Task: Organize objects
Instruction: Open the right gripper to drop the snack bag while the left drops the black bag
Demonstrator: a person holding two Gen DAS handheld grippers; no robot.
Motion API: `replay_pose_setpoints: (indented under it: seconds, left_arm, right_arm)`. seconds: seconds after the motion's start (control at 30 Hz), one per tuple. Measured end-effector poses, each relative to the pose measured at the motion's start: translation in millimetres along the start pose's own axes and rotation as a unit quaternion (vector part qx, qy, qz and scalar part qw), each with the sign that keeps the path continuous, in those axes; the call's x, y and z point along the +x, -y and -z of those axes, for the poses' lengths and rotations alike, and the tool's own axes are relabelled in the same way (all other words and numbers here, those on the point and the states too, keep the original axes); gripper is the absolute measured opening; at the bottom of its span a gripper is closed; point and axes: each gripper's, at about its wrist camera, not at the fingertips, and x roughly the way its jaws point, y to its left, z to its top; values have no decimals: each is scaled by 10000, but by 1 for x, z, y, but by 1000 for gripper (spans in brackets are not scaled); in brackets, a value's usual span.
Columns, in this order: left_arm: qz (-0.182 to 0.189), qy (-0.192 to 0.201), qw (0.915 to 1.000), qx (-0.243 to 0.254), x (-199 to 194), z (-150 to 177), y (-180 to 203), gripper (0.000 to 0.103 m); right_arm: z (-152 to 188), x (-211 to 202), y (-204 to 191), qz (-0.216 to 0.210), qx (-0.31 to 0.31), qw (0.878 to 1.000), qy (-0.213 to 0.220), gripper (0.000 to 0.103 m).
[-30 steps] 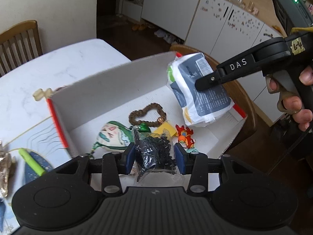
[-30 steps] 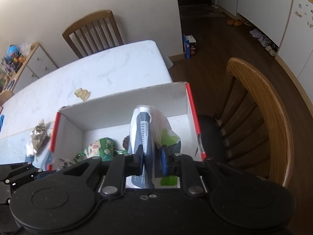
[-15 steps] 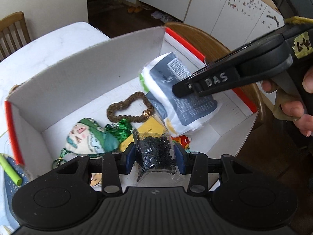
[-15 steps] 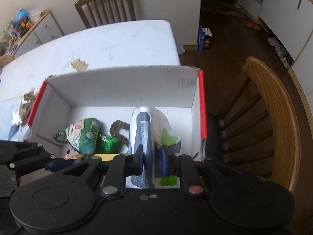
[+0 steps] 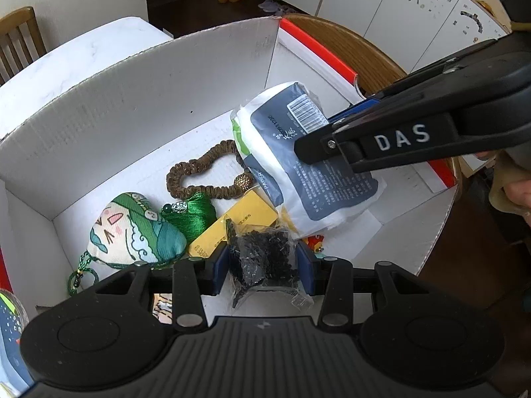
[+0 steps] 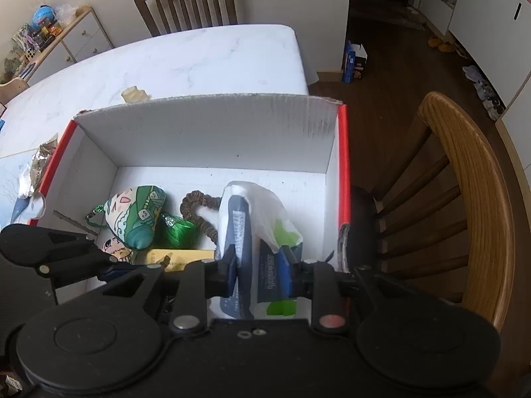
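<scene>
A white cardboard box [image 5: 139, 99] with red edges stands open on the marble table; it also shows in the right wrist view [image 6: 205, 132]. My left gripper [image 5: 264, 262] is shut on a small clear bag of black bits [image 5: 265, 258], held over the box's near edge. My right gripper [image 6: 262, 270] is shut on a white and dark blue tissue pack [image 6: 242, 232], also seen in the left wrist view [image 5: 298, 165], lowered inside the box at its right. In the box lie a green pouch [image 5: 132, 229], a brown scrunchie [image 5: 205, 172], a green tassel [image 5: 192, 212] and a yellow card [image 5: 235, 225].
A wooden chair [image 6: 464, 199] stands right beside the box. Another chair [image 6: 189, 0] stands at the table's far end. A crumpled wrapper [image 6: 36, 165] and a small beige piece [image 6: 132, 94] lie on the table left of and behind the box.
Both grippers have moved forward and down over the box. The tissue pack has sunk lower inside it. The bag of black bits now hangs over the box floor.
</scene>
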Motion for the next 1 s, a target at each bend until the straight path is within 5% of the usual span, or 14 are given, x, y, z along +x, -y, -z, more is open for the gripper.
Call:
replay_pose_setpoints:
  seconds: [0.23, 0.43, 0.83, 1.0]
  left_arm:
    - [11, 43, 10000, -63, -2, 0, -1, 55]
    - [-17, 216, 9997, -85, -13, 2, -2, 56]
    - [81, 741, 9968, -295, -57, 13, -14, 60]
    - [117, 968, 9947, -327, -82, 20, -23, 63]
  right_arm:
    - [2, -11, 4, -88, 20, 9999, 97, 38]
    - [5, -21, 7, -154, 83, 9996, 215, 54]
    - [10, -47, -12, -387, 12, 9981, 472, 62]
    - [13, -61, -27, -487, -63, 9969, 621, 76]
